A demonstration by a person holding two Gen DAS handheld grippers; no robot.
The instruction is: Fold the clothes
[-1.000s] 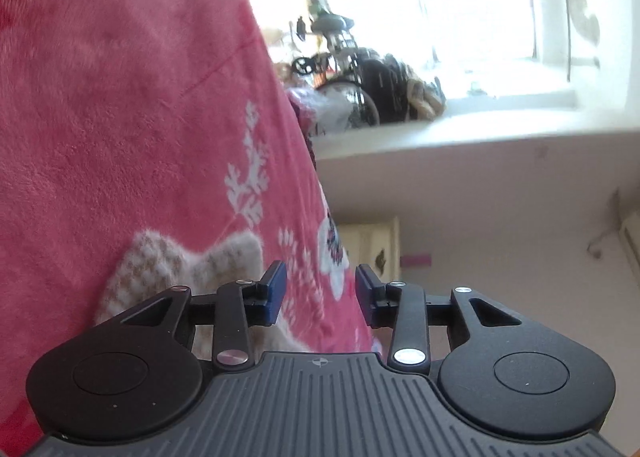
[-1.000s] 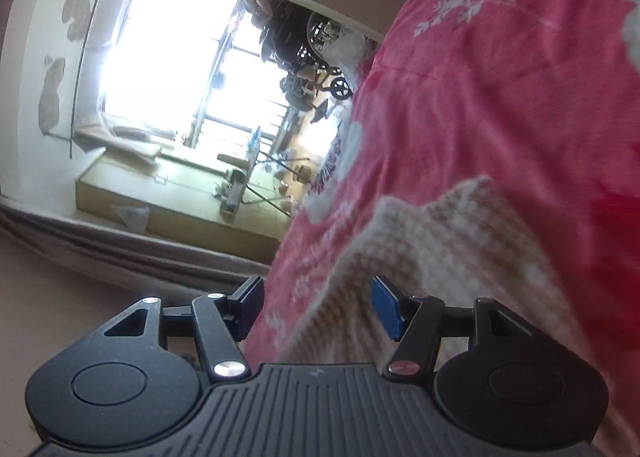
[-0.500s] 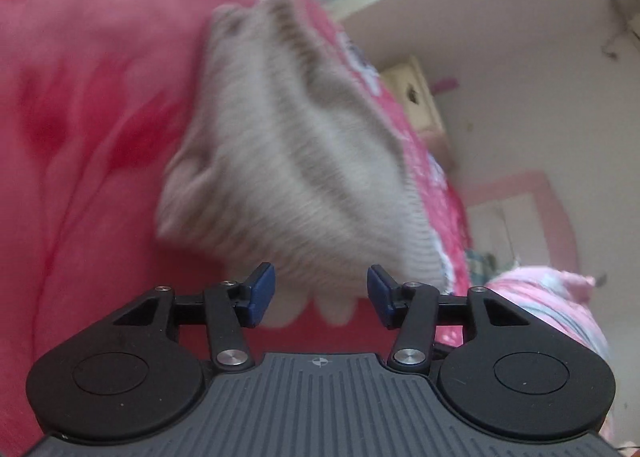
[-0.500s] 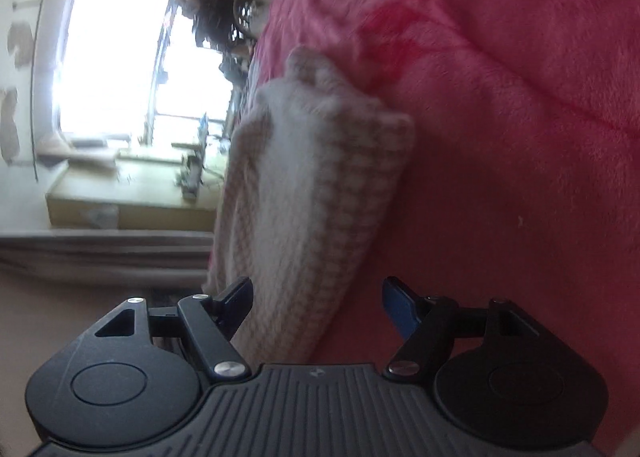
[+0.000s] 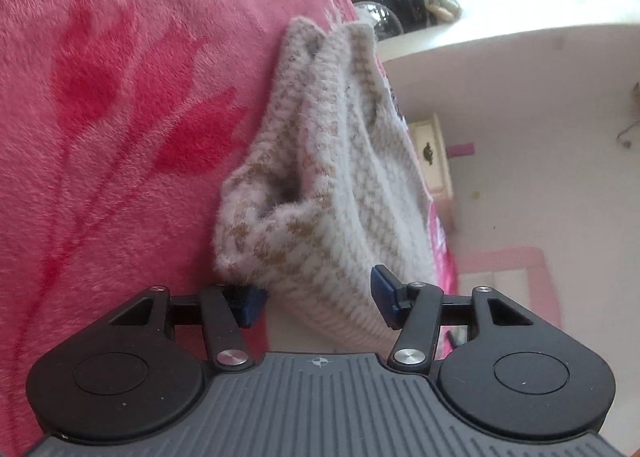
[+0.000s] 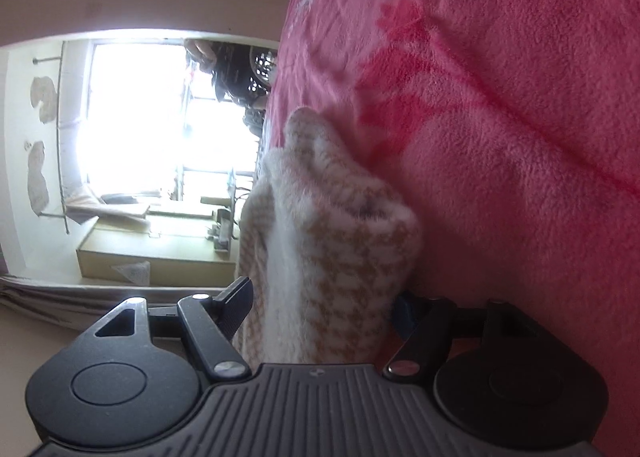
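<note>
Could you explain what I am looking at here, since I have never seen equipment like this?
These are two handheld two-finger grippers, one in each of a person's hands, each carrying a wide-angle camera that looks forward along its fingers. One picture comes from the left gripper, the other from the right gripper. Both views are tilted sideways. The pink surface is a fleecy blanket with red flowers. On it lies a folded cream and tan knitted garment. Each gripper has an end of the garment between its fingers. The left jaws are opening and do not look clamped; whether the right pads press the knit I cannot tell.
</note>
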